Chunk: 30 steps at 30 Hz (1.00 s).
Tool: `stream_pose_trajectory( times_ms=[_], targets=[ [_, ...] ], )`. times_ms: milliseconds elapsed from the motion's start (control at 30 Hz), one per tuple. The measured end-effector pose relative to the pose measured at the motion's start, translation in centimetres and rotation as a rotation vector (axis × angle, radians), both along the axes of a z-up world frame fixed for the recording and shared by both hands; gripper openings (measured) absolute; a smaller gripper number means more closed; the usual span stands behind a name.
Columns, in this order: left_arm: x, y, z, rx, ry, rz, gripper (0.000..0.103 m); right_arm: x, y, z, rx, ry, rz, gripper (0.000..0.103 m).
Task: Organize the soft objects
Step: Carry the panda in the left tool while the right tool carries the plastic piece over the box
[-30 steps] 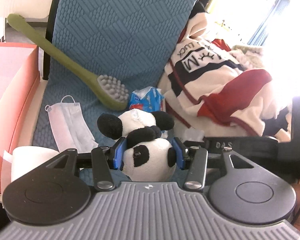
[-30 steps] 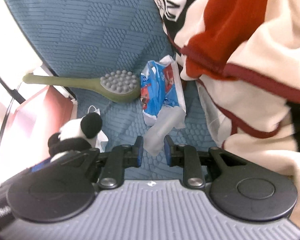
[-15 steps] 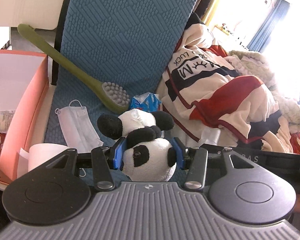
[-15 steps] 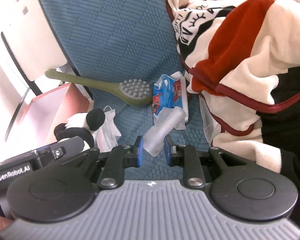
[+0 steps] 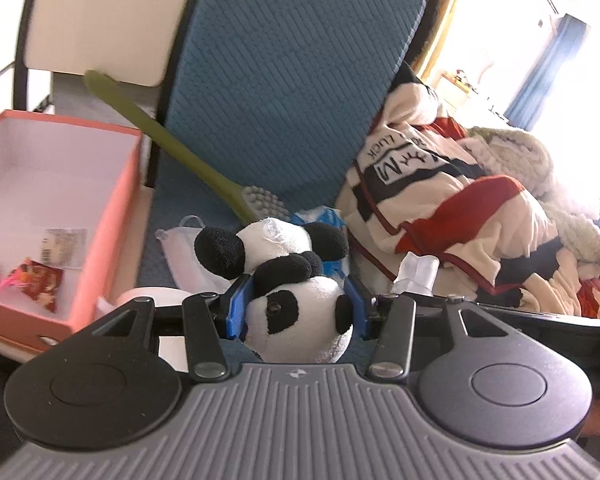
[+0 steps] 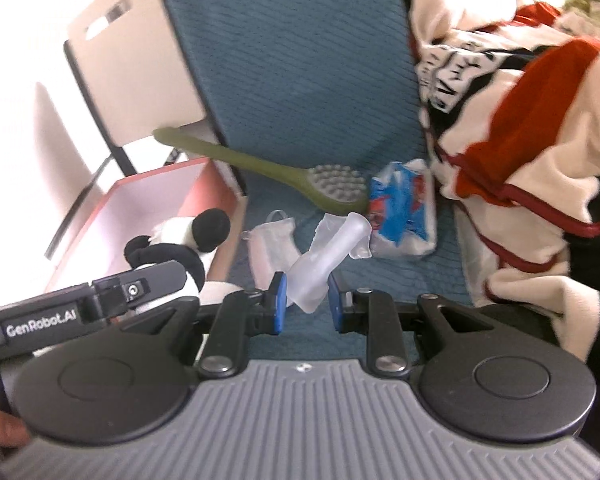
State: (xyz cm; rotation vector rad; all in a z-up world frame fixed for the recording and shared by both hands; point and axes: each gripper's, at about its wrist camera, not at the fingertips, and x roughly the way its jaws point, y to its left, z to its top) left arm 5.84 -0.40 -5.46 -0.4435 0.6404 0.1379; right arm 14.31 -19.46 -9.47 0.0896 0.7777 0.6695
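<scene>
Left gripper (image 5: 296, 304) clamped on panda plush (image 5: 296, 320); right gripper (image 6: 306, 306) clamped on translucent tube (image 6: 328, 256). Orange box (image 5: 112, 216) left; green brush (image 6: 332, 188) centre; "GenRobot.AI" lower left.

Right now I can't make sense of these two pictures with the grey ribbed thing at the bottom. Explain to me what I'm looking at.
There is no robot here. A person holds a two-finger gripper in each hand, and a camera on each looks forward along its fingers; the grey ribbed part is the tool's body.

In the left camera's view, the left gripper grips a panda plush. In the right camera's view, the right gripper grips a clear soft tube-like piece.

On the blue cushioned seat lie a green long-handled brush, a face mask, a blue tissue pack and a pile of clothing. An orange box stands open beside the seat.
</scene>
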Motion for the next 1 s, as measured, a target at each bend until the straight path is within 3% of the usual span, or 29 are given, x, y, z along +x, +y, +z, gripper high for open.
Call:
stream_pose_trajectory(
  times_ms=[633, 1000],
  targets=[
    [-8.3, 8.7, 1.3, 0.036, -0.006, 0.249, 0.056, -5.3, 10.5, 2.4, 0.038, -0.049, 0.311, 0.026],
    [-10.0, 17.3, -2.3, 0.023, 0.021, 0.327, 0.056, -5.2, 19.8, 0.1, 0.007, -0.072, 0.433, 0.026]
  ],
)
